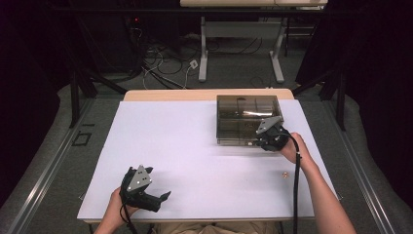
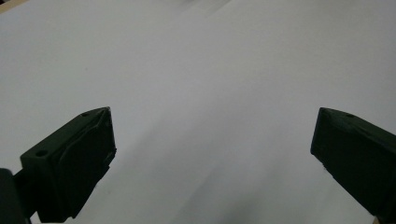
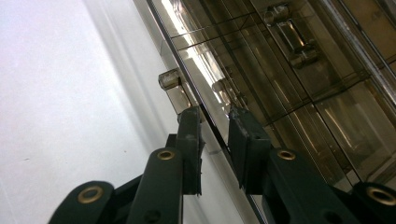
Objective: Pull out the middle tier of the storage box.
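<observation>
A smoky see-through box (image 1: 243,114) with inner compartments stands on the right half of the white table top (image 1: 185,146). My right gripper (image 1: 259,142) is at the box's near edge. In the right gripper view its jaws (image 3: 215,116) stand narrowly apart astride the thin front edge of the box (image 3: 280,70). Light shows between that edge and the pads, and a small clear tab (image 3: 169,79) sits just beyond them. My left gripper (image 1: 158,183) rests low near the front left of the table. It is wide open (image 2: 212,140) over bare white surface with nothing between its fingers.
A tiny brass-coloured thing (image 1: 285,173) lies on the table near my right forearm. Beyond the table's far edge are desk legs (image 1: 203,53) and loose cables (image 1: 160,63) on the floor. Dark curtains close in on both sides.
</observation>
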